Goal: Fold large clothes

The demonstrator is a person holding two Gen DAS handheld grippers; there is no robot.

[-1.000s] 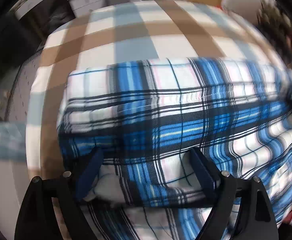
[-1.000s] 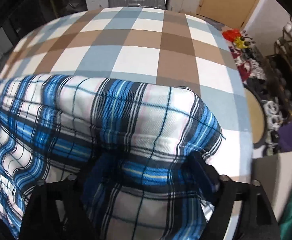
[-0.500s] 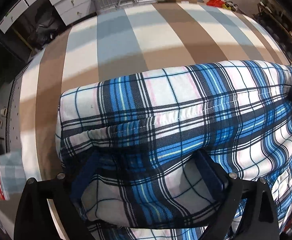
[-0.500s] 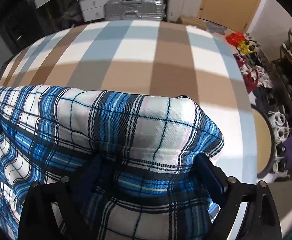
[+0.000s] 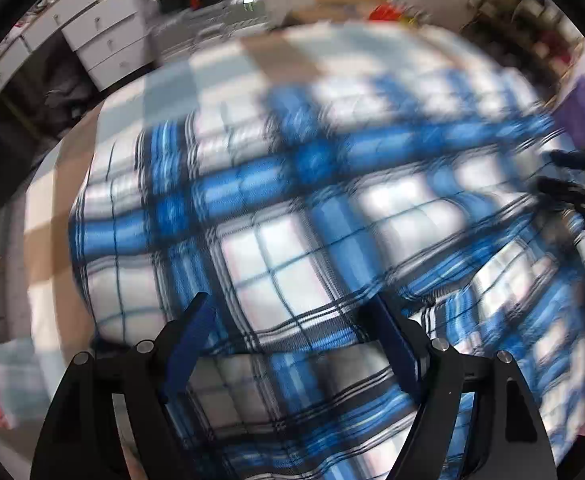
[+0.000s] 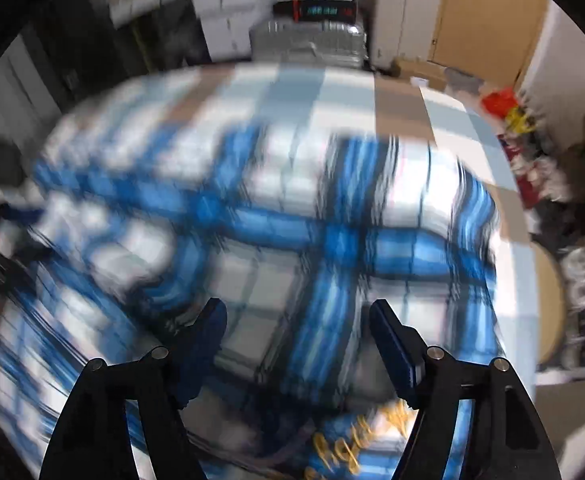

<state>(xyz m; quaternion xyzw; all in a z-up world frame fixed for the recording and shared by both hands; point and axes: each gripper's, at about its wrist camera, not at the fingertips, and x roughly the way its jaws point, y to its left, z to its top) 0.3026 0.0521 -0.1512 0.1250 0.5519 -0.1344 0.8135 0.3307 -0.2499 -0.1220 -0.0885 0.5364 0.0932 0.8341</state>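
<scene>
Both your grippers sit over the blue plaid garment on the checked bed.

Left wrist view: your left gripper (image 5: 292, 312) points down at the garment (image 5: 292, 208), which fills the middle of the frame over the bed (image 5: 164, 84); the jaws have just been closing, a folded edge of cloth lies between them, but blur hides whether the pads press it. Drawers (image 5: 104, 44) stand upper left. Right wrist view: your right gripper (image 6: 296, 320) has likewise just been narrowing over the garment (image 6: 312, 240), cloth between the fingers, grip unclear. A suitcase (image 6: 308, 44) stands at top centre.
</scene>
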